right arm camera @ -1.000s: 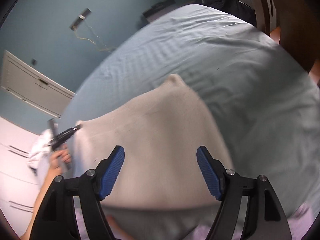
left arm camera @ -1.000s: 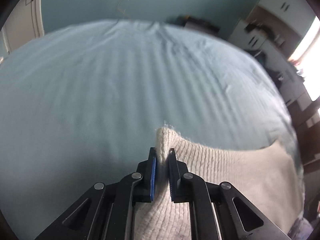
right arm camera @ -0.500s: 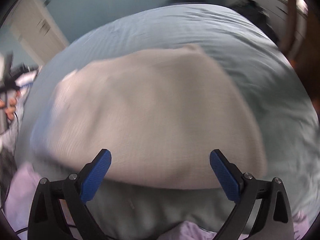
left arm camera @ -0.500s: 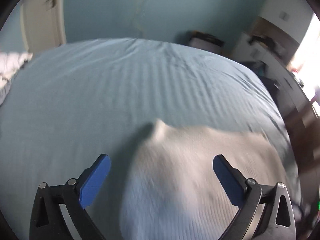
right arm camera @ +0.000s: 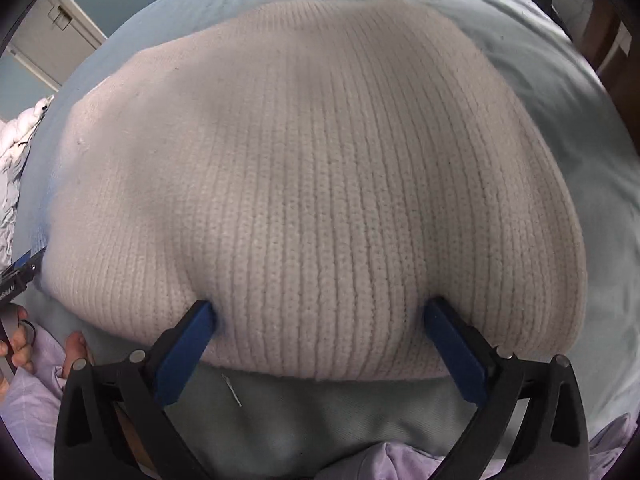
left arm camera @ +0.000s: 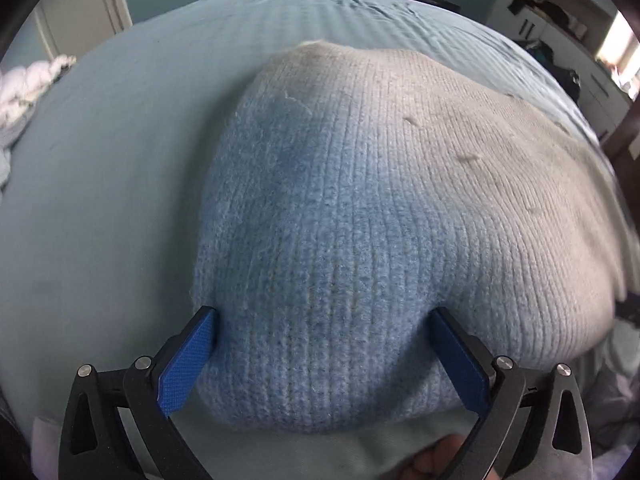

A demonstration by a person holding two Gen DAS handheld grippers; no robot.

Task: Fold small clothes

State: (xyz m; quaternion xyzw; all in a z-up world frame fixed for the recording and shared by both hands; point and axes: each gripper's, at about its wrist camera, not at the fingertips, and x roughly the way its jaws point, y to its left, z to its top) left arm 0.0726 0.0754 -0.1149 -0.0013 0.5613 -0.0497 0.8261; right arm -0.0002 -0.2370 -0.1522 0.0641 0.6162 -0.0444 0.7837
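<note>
Left gripper (left arm camera: 322, 320) gapes wide and right gripper (right arm camera: 320, 312) is opening, both pressed into the knit garment (right arm camera: 320, 160), gripping nothing.

From my seat, the knitted garment (left arm camera: 360, 220) lies flat on the bed (left arm camera: 100, 200), near its front edge. My left tongs (left arm camera: 320, 354) straddle its near-left part, my right tongs (right arm camera: 320, 354) its near edge further right. A heap of bedding (left arm camera: 28, 80) sits at the bed's far left side.
</note>
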